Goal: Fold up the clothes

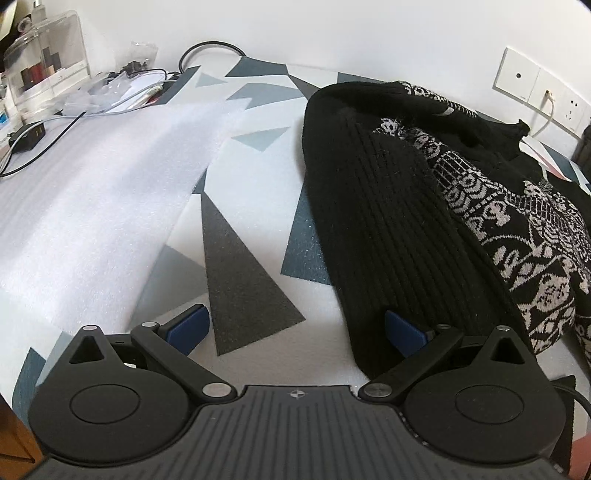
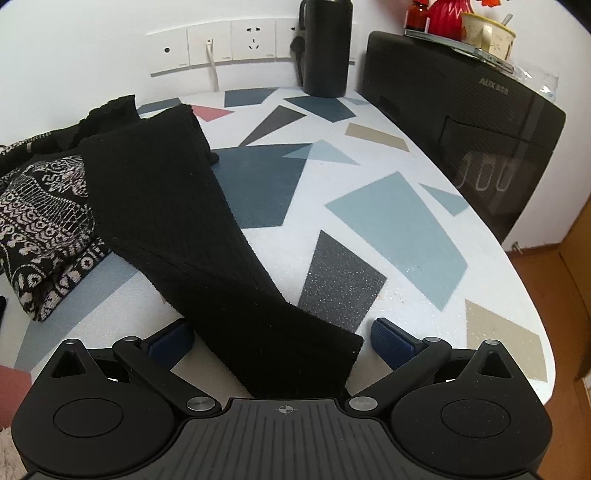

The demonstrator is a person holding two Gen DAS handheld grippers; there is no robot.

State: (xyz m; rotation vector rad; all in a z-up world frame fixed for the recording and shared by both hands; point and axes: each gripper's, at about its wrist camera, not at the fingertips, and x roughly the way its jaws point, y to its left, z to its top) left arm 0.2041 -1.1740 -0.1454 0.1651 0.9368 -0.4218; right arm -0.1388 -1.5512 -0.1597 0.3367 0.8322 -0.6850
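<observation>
Left claw (image 1: 297,328): low over the desk, aimed along its top; blue-padded fingers (image 1: 190,325) spread wide, nothing between them; the right-hand pad sits at the near edge of the sweater's ribbed sleeve, contact unclear.
Right claw (image 2: 282,338): low over the desk, pointing toward the back wall; blue pads (image 2: 391,338) wide apart, one either side of the sleeve end, neither pressing on it.
Black knit sweater with a white patterned panel (image 1: 461,206): lying bunched on the desk, on the right in the left wrist view and on the left in the right wrist view; partly folded over itself.
Plain black knit sleeve (image 2: 192,221): stretched diagonally from the sweater's body toward the right claw, its cuff end between the open fingers.
Desk with white top printed with grey, blue and tan geometric shapes (image 2: 406,221): carries the sweater.
White foam sheet (image 1: 92,184): spread on the desk left of the sweater, apart from it.
Clear plastic organiser box (image 1: 48,62): far left corner, with loose cables (image 1: 122,96) beside it.
White wall sockets (image 2: 229,44): on the wall behind the desk, one with a white cord plugged in.
Black cylindrical container (image 2: 327,48): upright at the desk's back edge.
Black countertop appliance (image 2: 469,125): right of the desk, with a cream mug (image 2: 487,31) and red items on top.
</observation>
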